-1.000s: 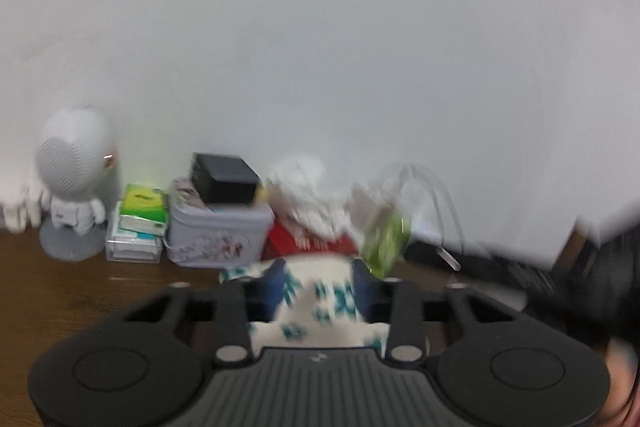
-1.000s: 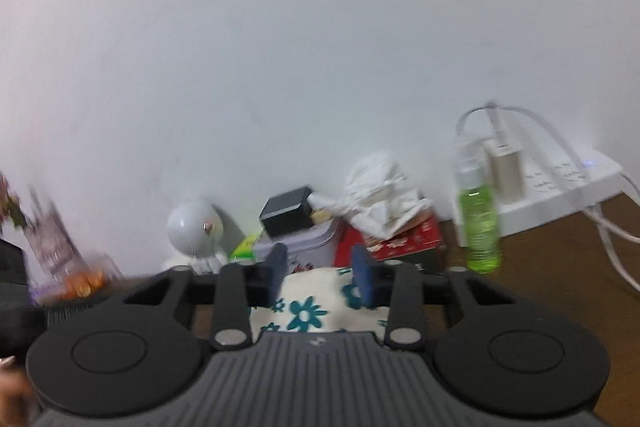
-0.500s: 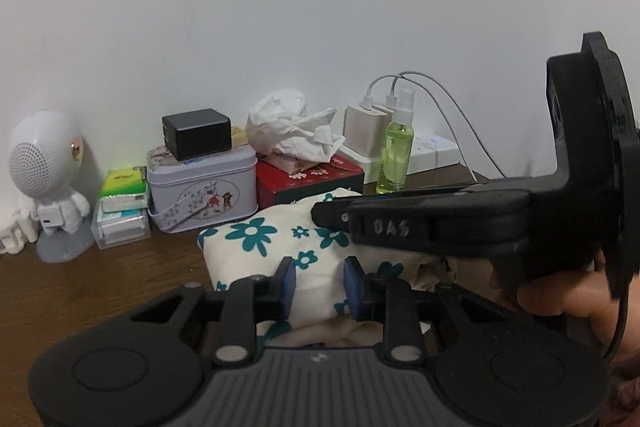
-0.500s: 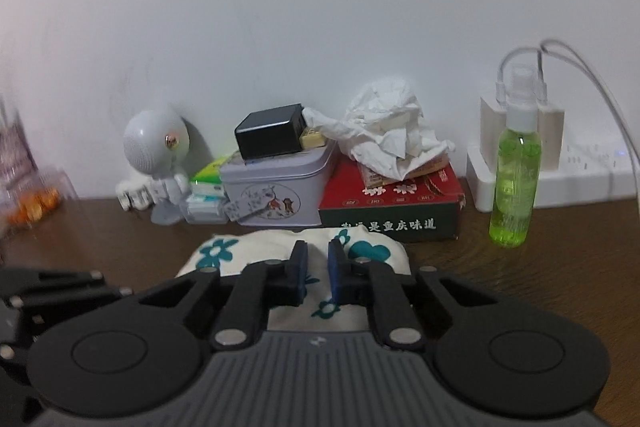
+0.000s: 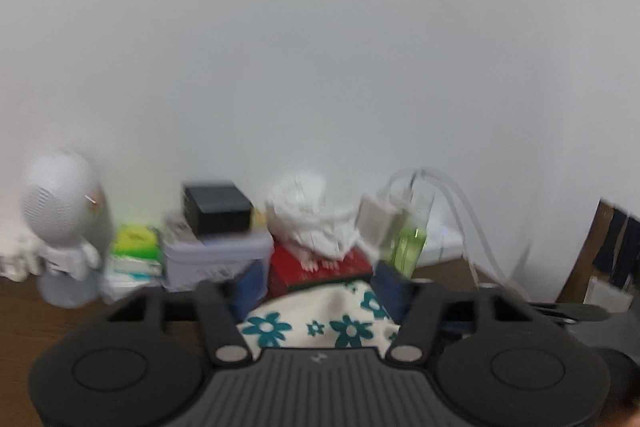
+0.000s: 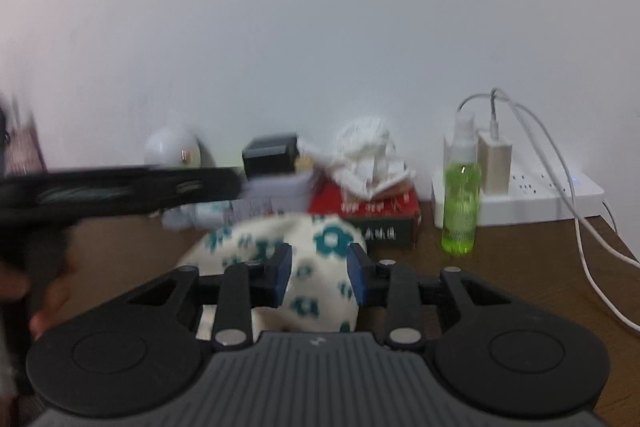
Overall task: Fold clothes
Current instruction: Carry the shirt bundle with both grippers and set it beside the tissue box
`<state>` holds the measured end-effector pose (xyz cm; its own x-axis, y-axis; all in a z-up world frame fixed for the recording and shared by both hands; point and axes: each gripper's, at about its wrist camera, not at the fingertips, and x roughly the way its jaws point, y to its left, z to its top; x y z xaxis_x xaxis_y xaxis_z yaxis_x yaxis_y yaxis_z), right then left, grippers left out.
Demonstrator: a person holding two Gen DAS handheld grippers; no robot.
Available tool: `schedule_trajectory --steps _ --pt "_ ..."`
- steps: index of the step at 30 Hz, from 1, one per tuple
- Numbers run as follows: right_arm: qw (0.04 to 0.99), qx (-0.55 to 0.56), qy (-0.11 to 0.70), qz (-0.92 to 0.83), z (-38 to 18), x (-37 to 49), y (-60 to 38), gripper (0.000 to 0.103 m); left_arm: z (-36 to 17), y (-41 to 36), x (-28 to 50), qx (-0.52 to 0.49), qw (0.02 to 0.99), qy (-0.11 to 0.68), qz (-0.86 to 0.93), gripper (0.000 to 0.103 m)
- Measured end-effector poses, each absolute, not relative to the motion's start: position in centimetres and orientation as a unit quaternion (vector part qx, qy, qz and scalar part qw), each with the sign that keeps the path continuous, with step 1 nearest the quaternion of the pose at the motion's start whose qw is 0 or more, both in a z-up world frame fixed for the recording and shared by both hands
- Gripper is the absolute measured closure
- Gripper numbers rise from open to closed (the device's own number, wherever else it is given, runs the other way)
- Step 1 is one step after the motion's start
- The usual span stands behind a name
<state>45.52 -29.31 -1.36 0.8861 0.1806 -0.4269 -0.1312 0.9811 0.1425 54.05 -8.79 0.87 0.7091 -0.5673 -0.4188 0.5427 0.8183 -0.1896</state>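
The cream cloth with teal flowers (image 6: 332, 239) lies in a folded mound on the brown table (image 6: 520, 267). My right gripper (image 6: 320, 275) straddles its near end; its jaws are opening, with the cloth between the blue pads and not pinched. In the blurred left wrist view, the same cloth (image 5: 320, 323) fills the gap of my left gripper (image 5: 319, 287), whose jaws are also opening and no longer squeeze it. The left gripper (image 6: 120, 183) also crosses the right wrist view as a black bar at the left, held by a hand (image 6: 48, 299).
Along the white wall stand a white round robot-shaped speaker (image 5: 60, 219), a tin with a black box on it (image 5: 216, 255), a red tissue box (image 6: 380, 223), a green spray bottle (image 6: 460, 203) and a white power strip (image 6: 540, 191) with trailing cables.
Both pairs of jaws stand wider than half a second ago. The right gripper has left the middle of the left wrist view. Both views have turned blurry.
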Motion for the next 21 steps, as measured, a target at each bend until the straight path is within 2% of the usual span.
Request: schedule_trajectory --steps 1,2,9,10,12,13,14,15,17,21 --pt "0.968 0.047 0.232 0.078 -1.6 45.7 -29.0 0.072 0.0 -9.4 54.8 -0.021 0.92 0.25 -0.302 0.075" --pt "0.967 0.04 0.239 0.076 -1.9 45.8 -28.7 0.072 -0.8 -9.8 55.2 -0.013 0.918 0.259 -0.3 0.079" --pt "0.962 0.027 0.262 0.07 -2.7 46.3 -28.2 0.072 -2.0 -9.8 55.5 -0.015 0.915 0.265 -0.303 0.079" --pt "0.962 0.028 0.261 0.071 -2.7 46.3 -28.3 0.072 -1.9 -9.7 55.2 -0.017 0.917 0.259 -0.304 0.076" --pt "0.964 0.038 0.254 0.07 -2.4 46.0 -28.7 0.068 -1.3 -9.4 54.5 -0.02 0.922 0.245 -0.3 0.054" --pt "0.965 0.043 0.25 0.066 -2.2 45.8 -28.8 0.064 -0.9 -9.2 54.0 -0.022 0.926 0.234 -0.295 0.031" --pt "0.967 0.046 0.244 0.061 -1.9 45.6 -28.9 0.058 -0.3 -8.8 53.3 -0.02 0.934 0.217 -0.284 0.016" --pt "0.968 0.045 0.239 0.057 -1.7 45.3 -28.9 0.053 0.2 -8.6 52.6 -0.017 0.941 0.201 -0.272 0.013" --pt "0.971 0.041 0.231 0.051 -1.1 44.8 -28.8 0.032 1.2 -8.3 51.4 -0.009 0.952 0.18 -0.249 0.007" --pt "0.974 0.027 0.222 0.045 -0.3 43.5 -28.1 0.01 2.7 -7.8 49.9 -0.015 0.961 0.182 -0.209 0.001"
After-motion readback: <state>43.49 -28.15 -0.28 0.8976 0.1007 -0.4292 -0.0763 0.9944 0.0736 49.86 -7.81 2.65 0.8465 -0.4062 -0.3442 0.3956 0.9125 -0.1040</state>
